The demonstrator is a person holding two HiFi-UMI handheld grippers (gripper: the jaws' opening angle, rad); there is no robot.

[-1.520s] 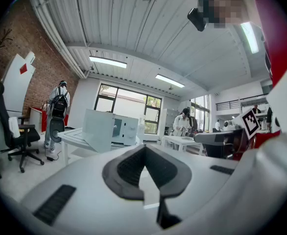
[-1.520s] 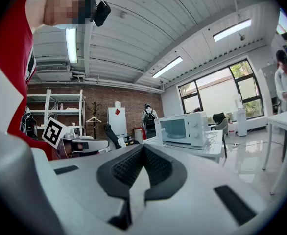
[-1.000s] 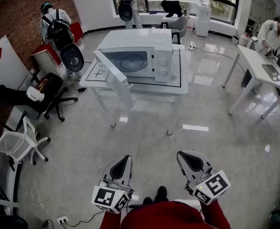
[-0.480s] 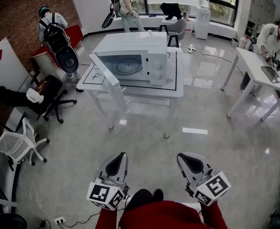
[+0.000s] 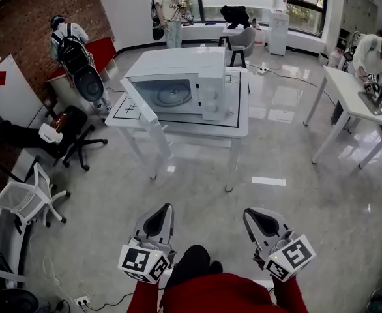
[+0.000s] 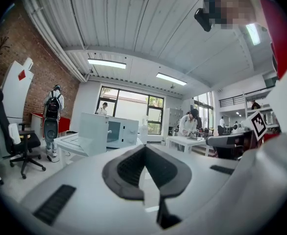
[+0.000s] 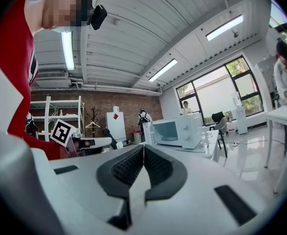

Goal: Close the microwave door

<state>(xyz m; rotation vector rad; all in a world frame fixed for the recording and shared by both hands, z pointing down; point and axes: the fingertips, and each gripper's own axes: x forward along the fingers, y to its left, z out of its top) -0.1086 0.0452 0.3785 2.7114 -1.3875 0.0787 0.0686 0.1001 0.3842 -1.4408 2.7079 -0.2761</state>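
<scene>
A white microwave (image 5: 181,83) stands on a white table (image 5: 240,126) far ahead of me. Its door (image 5: 140,103) hangs open, swung out toward the front left. My left gripper (image 5: 160,222) and right gripper (image 5: 261,222) are held low near my body, well short of the table, both shut with nothing in them. The left gripper view shows the shut jaws (image 6: 144,151) with the microwave (image 6: 109,131) small in the distance. Beyond the right gripper (image 7: 143,148), in its own view, the microwave (image 7: 175,130) also appears far off.
A black office chair (image 5: 67,132) and a white chair (image 5: 25,197) stand at the left. Another white table (image 5: 354,103) is at the right, with a person (image 5: 373,51) beside it. Two people (image 5: 168,8) stand beyond the microwave table. Glossy floor lies between me and the table.
The microwave table now sits slightly farther up in the head view. The person at the back window has walked left and turned. Both grippers stay shut and low.
</scene>
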